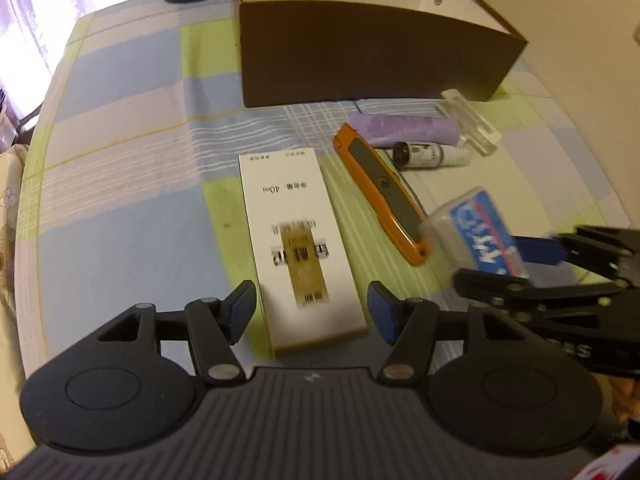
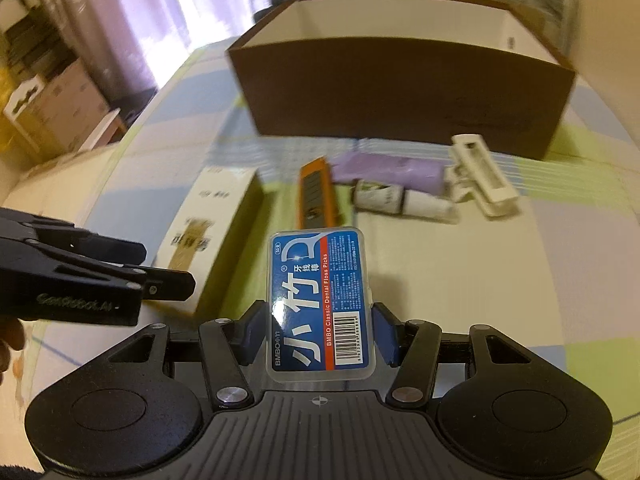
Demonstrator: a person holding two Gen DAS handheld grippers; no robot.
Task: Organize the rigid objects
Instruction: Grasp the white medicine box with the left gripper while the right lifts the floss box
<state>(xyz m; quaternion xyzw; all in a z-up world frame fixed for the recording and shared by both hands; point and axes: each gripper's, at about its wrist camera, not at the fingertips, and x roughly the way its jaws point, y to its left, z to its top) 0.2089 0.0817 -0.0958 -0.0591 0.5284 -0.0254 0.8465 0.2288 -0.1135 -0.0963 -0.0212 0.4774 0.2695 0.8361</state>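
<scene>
right gripper | clamped on floss pick case, raised above checked cloth | left gripper | open, straddling near end of white carton | brown box beyond

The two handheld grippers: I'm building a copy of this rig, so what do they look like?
Both match. The left gripper and right gripper each have a matte black ribbed body, two round black discs at the sides, black linkage bars with silver pivot pins, and jaws faced with blue pads. A small crosshair mark sits at the body's centre. Pale lettering runs along the side of each. No cables or sleeves show.
</scene>
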